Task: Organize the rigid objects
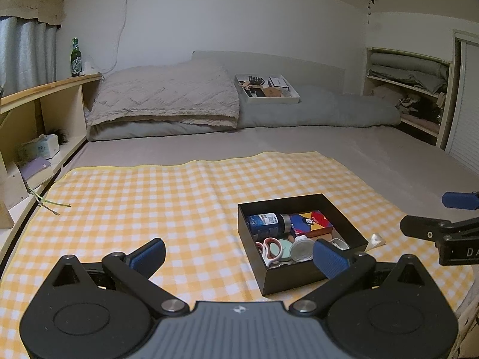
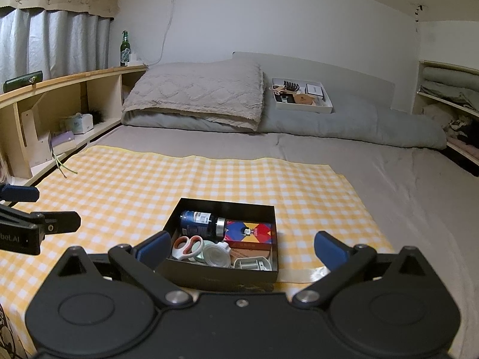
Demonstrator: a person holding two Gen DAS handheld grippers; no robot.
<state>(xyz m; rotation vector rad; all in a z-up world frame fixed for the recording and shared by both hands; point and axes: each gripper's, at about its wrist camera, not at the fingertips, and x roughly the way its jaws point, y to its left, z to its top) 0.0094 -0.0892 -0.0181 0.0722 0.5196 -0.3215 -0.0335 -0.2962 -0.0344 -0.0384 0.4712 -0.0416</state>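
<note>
A black open box (image 1: 348, 220) (image 2: 172, 218) sits on a yellow checked cloth (image 1: 149, 197) (image 2: 119, 185) on the bed. Inside lie a dark blue bottle (image 1: 266, 221) (image 2: 199, 221) on its side, a colourful card box (image 1: 311, 223) (image 2: 248, 233), orange-handled scissors (image 1: 269, 246) (image 2: 187, 245), a clear round lid (image 1: 301, 249) (image 2: 215, 254) and a white plastic piece (image 2: 251, 263). My left gripper (image 1: 238, 257) hangs open left of the box, nothing held. My right gripper (image 2: 241, 249) is open, its fingers straddling the box's near end, nothing held.
A white tray (image 1: 266, 99) (image 2: 302, 106) of small items rests on the grey bedding at the back. A folded beige blanket (image 1: 164, 95) lies beside it. Wooden shelf (image 1: 45, 89) with a green bottle (image 1: 76, 58) runs along the left. Shelves with linens (image 1: 410, 83) stand right.
</note>
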